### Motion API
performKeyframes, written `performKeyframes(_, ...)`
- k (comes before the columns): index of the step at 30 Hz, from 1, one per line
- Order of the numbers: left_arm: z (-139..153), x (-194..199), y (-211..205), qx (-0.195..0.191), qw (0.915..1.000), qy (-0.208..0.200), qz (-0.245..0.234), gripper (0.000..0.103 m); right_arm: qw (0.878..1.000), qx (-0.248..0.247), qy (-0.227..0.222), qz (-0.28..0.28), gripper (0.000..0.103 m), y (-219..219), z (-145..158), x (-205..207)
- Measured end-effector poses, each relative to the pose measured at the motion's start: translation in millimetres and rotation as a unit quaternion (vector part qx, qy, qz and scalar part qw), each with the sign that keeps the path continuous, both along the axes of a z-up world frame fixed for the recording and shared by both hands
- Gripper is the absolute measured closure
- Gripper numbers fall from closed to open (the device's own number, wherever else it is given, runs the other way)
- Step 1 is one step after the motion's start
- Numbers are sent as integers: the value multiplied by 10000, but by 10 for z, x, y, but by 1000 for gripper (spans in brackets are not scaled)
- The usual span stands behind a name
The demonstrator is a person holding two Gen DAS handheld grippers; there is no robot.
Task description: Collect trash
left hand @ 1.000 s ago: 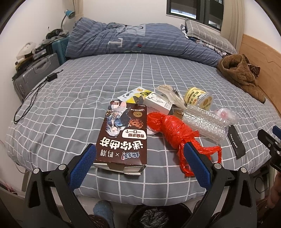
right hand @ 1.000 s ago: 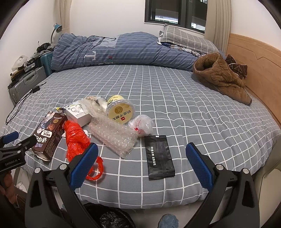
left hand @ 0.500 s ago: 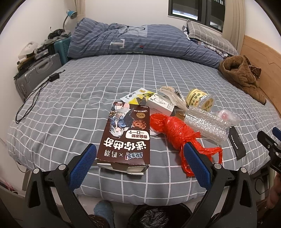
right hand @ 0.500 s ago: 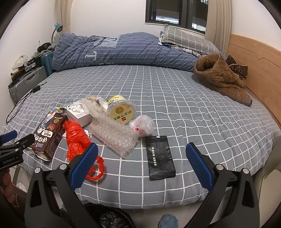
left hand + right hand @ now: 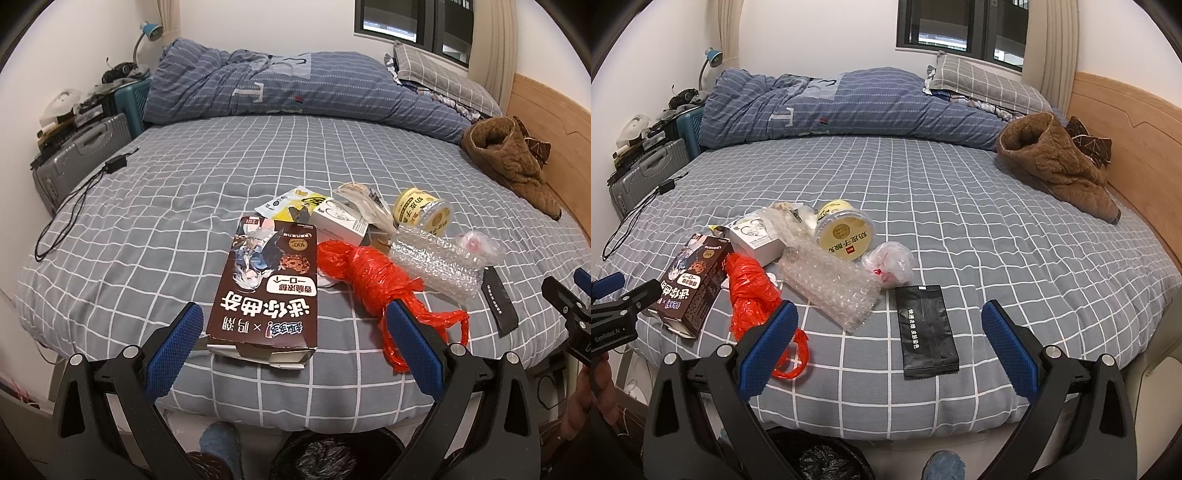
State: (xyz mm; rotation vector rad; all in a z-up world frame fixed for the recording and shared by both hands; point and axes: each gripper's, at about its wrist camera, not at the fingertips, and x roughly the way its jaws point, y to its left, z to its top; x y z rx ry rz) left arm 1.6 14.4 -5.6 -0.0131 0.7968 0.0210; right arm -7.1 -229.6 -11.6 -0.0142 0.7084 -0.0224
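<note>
Trash lies in a cluster on the bed's near edge: a brown cookie box [image 5: 267, 291] [image 5: 694, 280], a red plastic bag [image 5: 373, 280] [image 5: 753, 295], bubble wrap [image 5: 436, 266] [image 5: 831, 284], a yellow tub [image 5: 424, 210] [image 5: 844, 230], a white box [image 5: 340, 219] [image 5: 755, 240], a clear crumpled bag [image 5: 890, 262] and a black packet [image 5: 927, 332] [image 5: 498, 301]. My left gripper [image 5: 293, 347] is open, just short of the cookie box. My right gripper [image 5: 888, 343] is open, just short of the black packet.
A bin with a black liner [image 5: 332, 458] [image 5: 816, 458] stands on the floor below the bed edge. A brown coat [image 5: 1056, 166] lies at the right, a folded blue duvet [image 5: 831, 107] at the back, a grey suitcase [image 5: 77, 162] and a cable [image 5: 70, 210] on the left.
Both grippers have shifted slightly; the left view has drifted a little so the trash sits slightly lower and to the right. Nothing on the bed has moved. Both stay open.
</note>
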Motion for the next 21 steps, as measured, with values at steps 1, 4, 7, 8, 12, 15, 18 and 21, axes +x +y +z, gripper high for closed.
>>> performKeyframes(1, 2, -2, -3, 1, 10000, -2, -2, 6, 10000, 1, 2, 2, 8, -2, -2, -1)
performKeyframes(4, 2, -2, -1, 3, 10000, -1, -1, 6, 10000, -5, -2, 5, 8, 2, -1, -4)
performKeyframes(7, 2, -2, 2, 7, 10000, 2, 2, 6, 10000, -2, -5, 2, 8, -2, 1, -4)
performKeyframes(8, 3, -1, 2, 5, 10000, 4, 0, 6, 10000, -2, -1, 0, 8, 3, -2, -3)
performKeyframes(12, 6, -2, 9, 10, 10000, 5, -1, 6, 10000, -3, -2, 1, 7, 5, -3, -3)
performKeyframes(15, 3, -1, 7, 16, 10000, 8, -3, 6, 10000, -9, 4, 3, 8, 6, -7, -2)
performKeyframes(18, -21, 32, 32, 69, 10000, 46, -3, 6, 10000, -78, 54, 1, 7, -27, -30, 39)
performKeyframes(21, -105, 114, 88, 125, 9998, 156, 49, 6, 9998, -151, 122, -39, 7, -95, -72, 114)
